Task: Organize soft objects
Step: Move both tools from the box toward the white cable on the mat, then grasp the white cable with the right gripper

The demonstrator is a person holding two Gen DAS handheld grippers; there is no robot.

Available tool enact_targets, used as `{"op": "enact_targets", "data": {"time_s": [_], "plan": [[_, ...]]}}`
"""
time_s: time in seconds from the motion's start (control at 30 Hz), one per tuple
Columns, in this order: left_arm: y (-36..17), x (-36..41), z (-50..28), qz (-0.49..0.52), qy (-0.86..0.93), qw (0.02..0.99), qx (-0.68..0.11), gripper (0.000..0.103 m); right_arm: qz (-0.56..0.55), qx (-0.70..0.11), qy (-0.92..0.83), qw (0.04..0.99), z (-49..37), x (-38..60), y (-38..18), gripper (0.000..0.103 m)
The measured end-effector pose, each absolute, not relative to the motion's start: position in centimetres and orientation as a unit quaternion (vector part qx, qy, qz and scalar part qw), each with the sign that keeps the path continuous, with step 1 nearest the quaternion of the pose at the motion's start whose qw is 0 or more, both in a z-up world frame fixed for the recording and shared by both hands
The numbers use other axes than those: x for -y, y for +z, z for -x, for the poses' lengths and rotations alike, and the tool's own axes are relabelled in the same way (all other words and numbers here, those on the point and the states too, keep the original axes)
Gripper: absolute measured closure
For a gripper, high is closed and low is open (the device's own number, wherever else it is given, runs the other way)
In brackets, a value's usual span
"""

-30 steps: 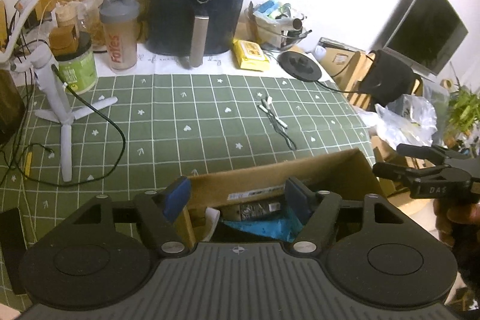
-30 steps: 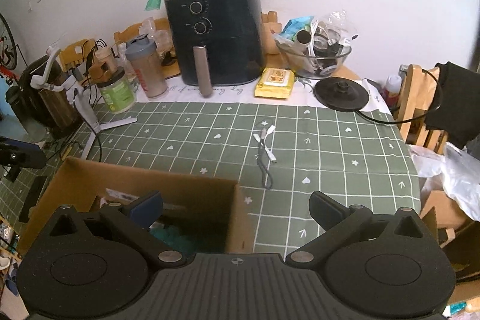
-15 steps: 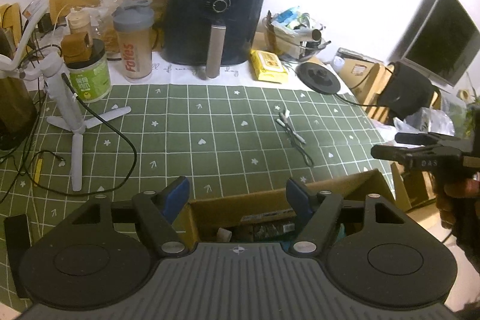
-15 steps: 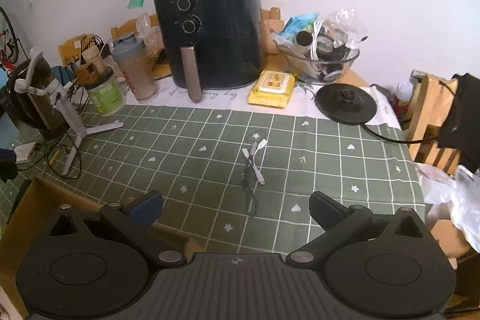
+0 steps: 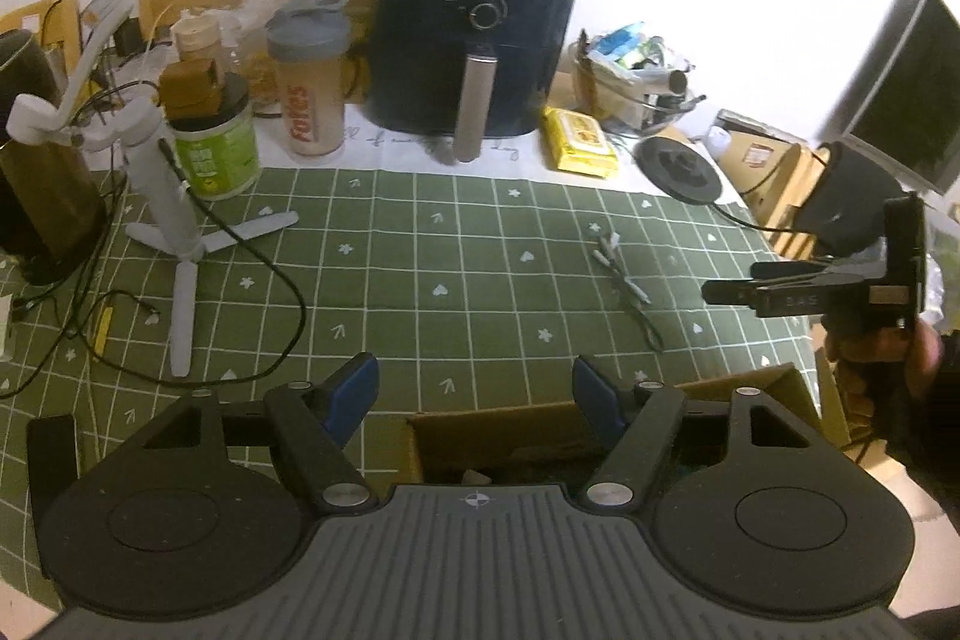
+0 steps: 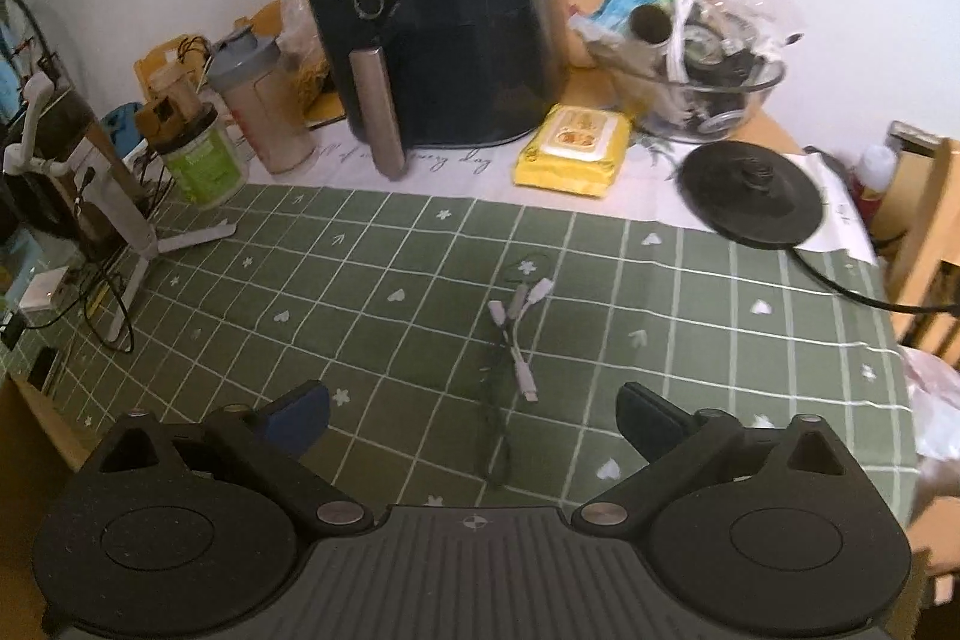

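Both hand-held grippers spread and empty: box (image 5: 540,430) holding the soft stuff sits on the bench right under left hand-held gripper (image 5: 474,391), long axis left-right, while right hand-held gripper (image 6: 474,415) hovers off beside over cable (image 6: 516,340); left nearer.

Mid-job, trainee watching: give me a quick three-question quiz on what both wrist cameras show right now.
1. True or false: the left gripper holds something.
2. What lies on the green tablecloth just ahead of the right gripper?
3. The yellow packet sits: A) in the cardboard box; B) beside the air fryer; C) in the glass bowl.

Key: 1 false, open and empty. 2 the adapter cables. 3 B.
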State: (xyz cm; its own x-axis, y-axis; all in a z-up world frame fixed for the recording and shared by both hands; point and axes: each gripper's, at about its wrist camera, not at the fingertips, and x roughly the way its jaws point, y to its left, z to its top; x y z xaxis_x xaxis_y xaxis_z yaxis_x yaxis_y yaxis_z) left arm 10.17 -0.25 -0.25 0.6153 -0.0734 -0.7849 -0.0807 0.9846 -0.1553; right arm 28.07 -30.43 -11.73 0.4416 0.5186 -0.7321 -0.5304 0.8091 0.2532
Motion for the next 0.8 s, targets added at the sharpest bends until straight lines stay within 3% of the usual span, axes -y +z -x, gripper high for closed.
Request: {"op": "enact_targets", "data": {"time_s": [0.13, 0.27, 0.47, 0.8], "plan": [[-0.4, -0.1, -10.2, 0.094, 0.018, 0.892, -0.443, 0.032, 0.012, -0.44, 0.326, 0.837, -29.6, 29.2, -13.4, 0.017], [-0.8, -0.5, -10.0, 0.102, 0.031, 0.885, -0.453, 0.032, 0.02, -0.457, 0.335, 0.824, -30.9, 27.8, -15.0, 0.037], [-1.2, -0.9, -9.6, 0.116, 0.035, 0.876, -0.467, 0.032, 0.019, -0.485, 0.33, 0.809, -32.8, 26.2, -18.0, 0.054], [-1.7, -2.0, -9.0, 0.17, 0.035, 0.86, -0.481, 0.033, 0.013, -0.503, 0.306, 0.808, -34.9, 25.0, -20.9, 0.068]]}}
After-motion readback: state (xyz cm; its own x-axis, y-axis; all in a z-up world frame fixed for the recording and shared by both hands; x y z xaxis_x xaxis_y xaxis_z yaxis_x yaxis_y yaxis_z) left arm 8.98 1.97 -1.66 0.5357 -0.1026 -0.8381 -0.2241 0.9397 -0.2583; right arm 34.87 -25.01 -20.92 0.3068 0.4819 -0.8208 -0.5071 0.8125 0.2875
